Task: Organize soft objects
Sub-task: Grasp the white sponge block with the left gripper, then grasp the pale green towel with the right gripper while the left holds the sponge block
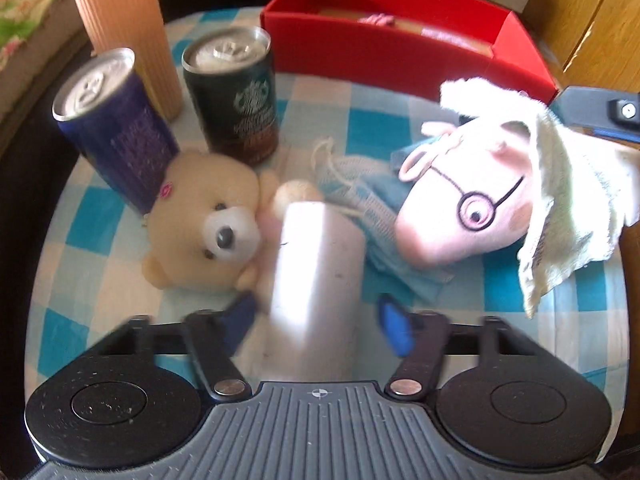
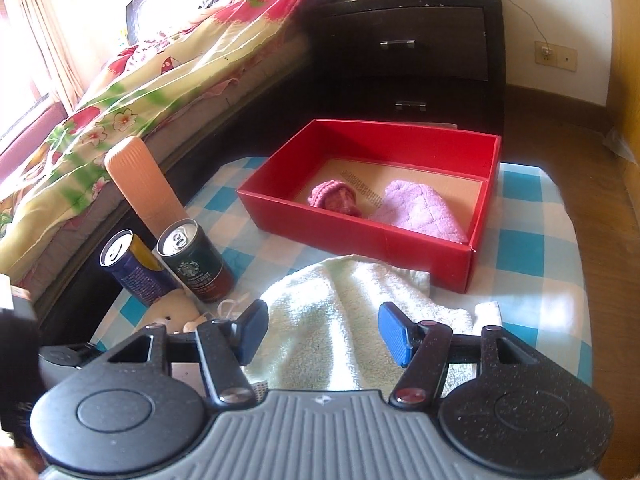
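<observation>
In the left wrist view a beige teddy bear (image 1: 208, 228) lies left of a pink pig plush with glasses (image 1: 468, 208), which has a pale green-white towel (image 1: 560, 200) draped over it. My left gripper (image 1: 316, 320) is open around a white cylinder (image 1: 316, 280) lying between the fingers. In the right wrist view my right gripper (image 2: 324, 332) is open just above the towel (image 2: 340, 320). The red box (image 2: 360, 232) behind holds a pink knitted item (image 2: 334, 198) and a lilac quilted cloth (image 2: 420, 212). The bear (image 2: 176, 312) peeks out at left.
Two drink cans (image 1: 230, 92) (image 1: 116, 136) and a ribbed peach bottle (image 1: 124, 28) stand at the left on the blue-checked cloth (image 2: 532, 248). A bed (image 2: 120, 92) lies left and a dark dresser (image 2: 408, 56) behind. The right gripper's body shows at the right edge (image 1: 600, 112).
</observation>
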`<state>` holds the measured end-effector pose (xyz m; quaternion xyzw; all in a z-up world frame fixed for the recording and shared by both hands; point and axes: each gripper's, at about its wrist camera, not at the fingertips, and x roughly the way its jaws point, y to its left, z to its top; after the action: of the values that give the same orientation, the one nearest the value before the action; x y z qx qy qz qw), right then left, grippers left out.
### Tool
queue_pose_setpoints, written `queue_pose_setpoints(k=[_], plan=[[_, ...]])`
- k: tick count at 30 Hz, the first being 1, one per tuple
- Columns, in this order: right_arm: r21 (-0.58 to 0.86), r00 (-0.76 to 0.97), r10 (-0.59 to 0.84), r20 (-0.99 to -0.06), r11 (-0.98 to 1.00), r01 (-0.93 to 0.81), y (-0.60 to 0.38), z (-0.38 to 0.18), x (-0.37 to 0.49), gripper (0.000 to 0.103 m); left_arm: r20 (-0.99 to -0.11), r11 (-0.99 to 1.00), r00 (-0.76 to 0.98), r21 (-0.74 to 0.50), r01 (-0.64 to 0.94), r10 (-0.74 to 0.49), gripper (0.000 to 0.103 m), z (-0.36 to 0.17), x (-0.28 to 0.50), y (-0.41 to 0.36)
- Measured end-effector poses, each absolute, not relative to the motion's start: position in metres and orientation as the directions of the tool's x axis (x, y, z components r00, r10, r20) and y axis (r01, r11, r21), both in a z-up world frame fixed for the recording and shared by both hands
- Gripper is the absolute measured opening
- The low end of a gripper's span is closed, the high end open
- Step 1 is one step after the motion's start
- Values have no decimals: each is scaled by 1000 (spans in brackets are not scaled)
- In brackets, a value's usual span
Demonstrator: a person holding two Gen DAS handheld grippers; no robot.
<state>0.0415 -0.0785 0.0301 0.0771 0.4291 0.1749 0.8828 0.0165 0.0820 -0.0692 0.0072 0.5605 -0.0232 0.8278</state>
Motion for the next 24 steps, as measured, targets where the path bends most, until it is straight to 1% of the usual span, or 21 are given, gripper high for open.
queue_pose_setpoints(k=[1,2,6,10,12,13,16,20,24], plan=[[286,570,371,-733,928,-237,-80,30,43,39,-932,999,361,-25,42,-39,39,-71,17,84],[286,572,367,-734,930,-230,-82,29,44,39,-933,999,356,-36,36,-47,33,-71,17,85],[292,574,351,-740,936,-197,-92,27,48,39,-922,997,378,-71,42,-81,20,-59,13,87],[278,553,333,-764,943,-184,-93,19,53,39,-903,993,414,-100,64,-118,19,-40,12,83],[267,538,328,-776,945,-190,-90,14,55,44,-895,990,424,-117,75,-137,19,-34,12,81],[260,533,326,-781,945,-197,-88,11,57,48,-894,989,424,-125,79,-147,19,-32,12,80],[235,530,307,-790,951,-200,-82,1,63,51,-895,986,415,-135,93,-162,19,-33,14,74],[264,519,313,-795,950,-169,-84,-1,69,56,-902,985,398,-136,102,-166,20,-38,15,72],[306,485,346,-803,938,-163,-87,-2,68,58,-903,985,393,-142,102,-171,21,-37,15,73]])
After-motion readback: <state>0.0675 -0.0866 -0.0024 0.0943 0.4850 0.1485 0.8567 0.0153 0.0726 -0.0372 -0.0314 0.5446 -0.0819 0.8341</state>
